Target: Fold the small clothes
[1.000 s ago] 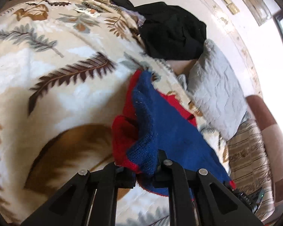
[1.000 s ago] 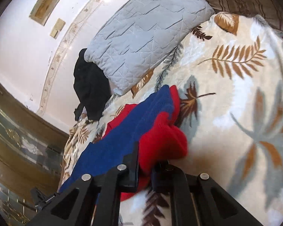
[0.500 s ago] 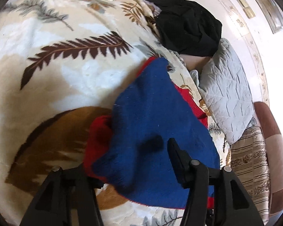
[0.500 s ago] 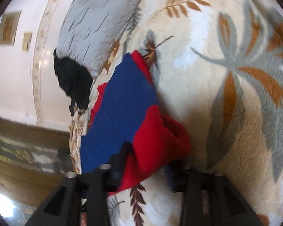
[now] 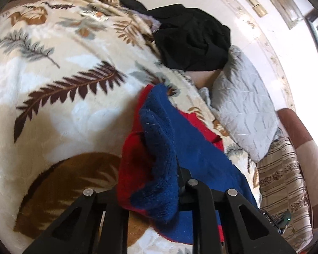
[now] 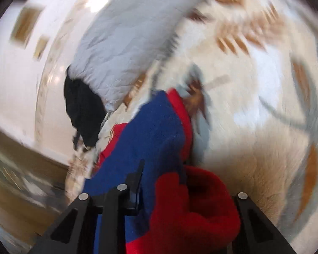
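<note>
I had the bed under both cameras, covered by a cream blanket [image 5: 59,97] printed with brown and grey leaves. Against the wall lay a grey quilted pillow [image 5: 246,110], and beside it, further along the blanket, a heap of black clothing [image 5: 193,44]. The right view was smeared with blur, though the same pillow [image 6: 125,48] and black heap [image 6: 82,114] showed there too.

The small garment [image 5: 180,148], a fleecy red and blue piece, lay on the blanket near its middle, stretched between my two tools with its far end flat on the bed.

My left gripper [image 5: 150,192] had just been closing, and it was clenched on the bunched blue and red edge of the garment, the fleece packed between its jaws and rising above them.

My right gripper [image 6: 180,188] had just been closing as well. A thick red fold of the garment [image 6: 165,148] sat between its jaws, with the blue cloth draped against the left finger, but the red bulk hid the other finger, so I could not tell whether it was truly gripping.
</note>
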`<state>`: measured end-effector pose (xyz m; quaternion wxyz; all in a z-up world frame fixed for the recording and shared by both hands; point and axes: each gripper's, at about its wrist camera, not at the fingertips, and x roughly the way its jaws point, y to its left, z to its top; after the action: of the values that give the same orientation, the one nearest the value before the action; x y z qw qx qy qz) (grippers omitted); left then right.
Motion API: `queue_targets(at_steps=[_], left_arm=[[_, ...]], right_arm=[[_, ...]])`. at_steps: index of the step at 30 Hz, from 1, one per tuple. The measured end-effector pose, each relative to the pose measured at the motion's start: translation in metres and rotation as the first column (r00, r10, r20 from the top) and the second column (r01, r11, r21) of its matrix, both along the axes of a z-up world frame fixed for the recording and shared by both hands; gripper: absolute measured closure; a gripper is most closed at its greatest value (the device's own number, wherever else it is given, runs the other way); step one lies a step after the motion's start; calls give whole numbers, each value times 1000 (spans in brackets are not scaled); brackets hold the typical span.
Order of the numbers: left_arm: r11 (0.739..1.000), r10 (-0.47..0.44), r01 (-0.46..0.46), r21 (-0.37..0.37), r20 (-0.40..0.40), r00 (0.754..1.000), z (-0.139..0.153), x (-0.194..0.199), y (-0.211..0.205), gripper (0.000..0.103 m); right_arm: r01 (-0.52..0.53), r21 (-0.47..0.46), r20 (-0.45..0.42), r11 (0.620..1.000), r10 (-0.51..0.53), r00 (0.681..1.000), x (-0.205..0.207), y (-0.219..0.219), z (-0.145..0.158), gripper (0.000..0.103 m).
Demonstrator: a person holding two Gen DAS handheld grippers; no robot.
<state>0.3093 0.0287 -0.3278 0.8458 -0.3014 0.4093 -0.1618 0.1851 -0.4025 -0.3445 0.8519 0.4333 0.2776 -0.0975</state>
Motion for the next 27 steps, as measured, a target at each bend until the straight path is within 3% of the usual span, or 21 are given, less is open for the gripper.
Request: queue_targets(at_steps=[2,7,11,13,14,16,19,20,22,25,27], left_arm=[[1000,-8,8,-10,3,1000,5,-6,3,86],[999,-48,48,-3,-26,999,5,-31,10,85],[998,-46,49,30,-92,995,-15,-35,13,83],[999,-31,34,22,-122,992,-25,-35,16,75],[1000,-23,24,5,-131,991,-27,-34,18,73],[1000,-13,9,-24,-151,988,-30,-32,20,59],[998,7,-17,-58,-157,988,-32,-30,19,58],[998,9,-18,-55,-151,988,-31,-30,18,59],[999,17,-22,-36,-139,990,-29,-29,15,62],[999,27,-30,-22,-121,992,-28,-29,13,77],[1000,25,-26,-8,-106,994,-26,-29,11,80]], right_arm=[[-18,-90,21,996,20,1000,-10,10,19,74],[-40,-156,23,987,44,999,-48,26,42,74],[-49,-120,-86,992,38,996,-72,25,15,73],[-38,-17,-144,999,36,989,-75,16,-6,68],[-16,25,-133,1000,19,991,-81,10,-3,59],[37,21,-134,999,-34,990,-91,2,10,46],[176,28,-68,984,-174,982,-125,-22,40,34],[243,21,-38,970,-242,969,-140,-29,52,34],[238,-40,-4,970,-239,971,-142,-31,73,34],[77,-94,-21,993,-80,997,-106,-11,88,40],[-55,-127,-72,990,47,996,-71,15,87,61]])
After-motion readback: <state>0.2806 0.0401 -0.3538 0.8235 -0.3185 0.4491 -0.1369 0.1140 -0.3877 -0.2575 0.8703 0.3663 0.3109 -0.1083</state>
